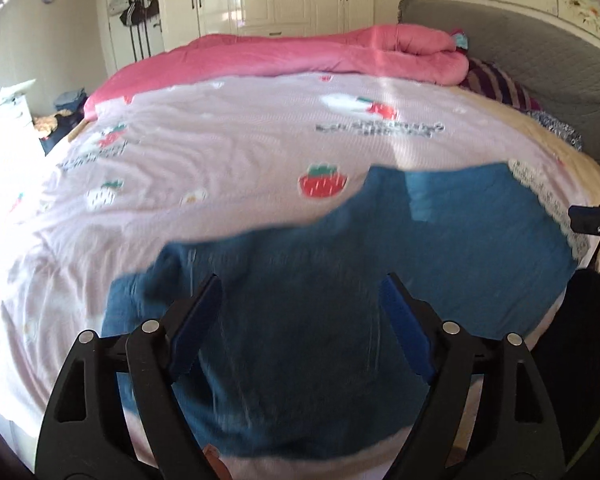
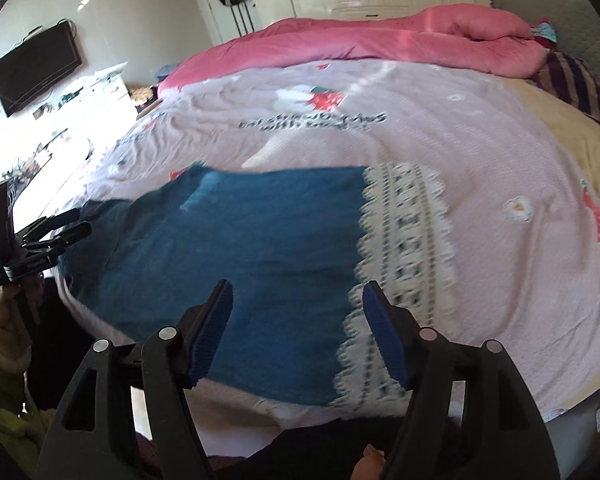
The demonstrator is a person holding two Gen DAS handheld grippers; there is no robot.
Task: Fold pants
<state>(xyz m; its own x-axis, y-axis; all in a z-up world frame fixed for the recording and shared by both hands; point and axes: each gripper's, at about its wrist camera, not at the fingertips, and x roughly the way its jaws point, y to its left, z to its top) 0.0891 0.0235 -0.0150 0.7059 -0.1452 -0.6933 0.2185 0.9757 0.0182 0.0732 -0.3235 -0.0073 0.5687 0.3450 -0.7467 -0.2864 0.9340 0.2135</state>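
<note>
The blue pants (image 1: 460, 240) (image 2: 240, 232) lie spread flat near the front edge of the bed, with a white lace band (image 2: 400, 248) (image 1: 540, 192) along their right end. My left gripper (image 1: 302, 284) hovers over the pants' left part, its jaws wide apart with nothing between the blue pads. My right gripper (image 2: 298, 286) hangs over the pants close to the lace band, also open and empty. In the right wrist view the left gripper (image 2: 60, 228) shows at the far left, held by a hand. Both views are blurred.
The bed has a pink strawberry-print sheet (image 1: 220, 140). A rolled pink quilt (image 1: 300, 56) lies along its far side, and a striped pillow (image 1: 496, 84) sits by the grey headboard (image 1: 540, 60). A wall television (image 2: 36, 68) and a cluttered white dresser (image 2: 100, 92) stand at the left.
</note>
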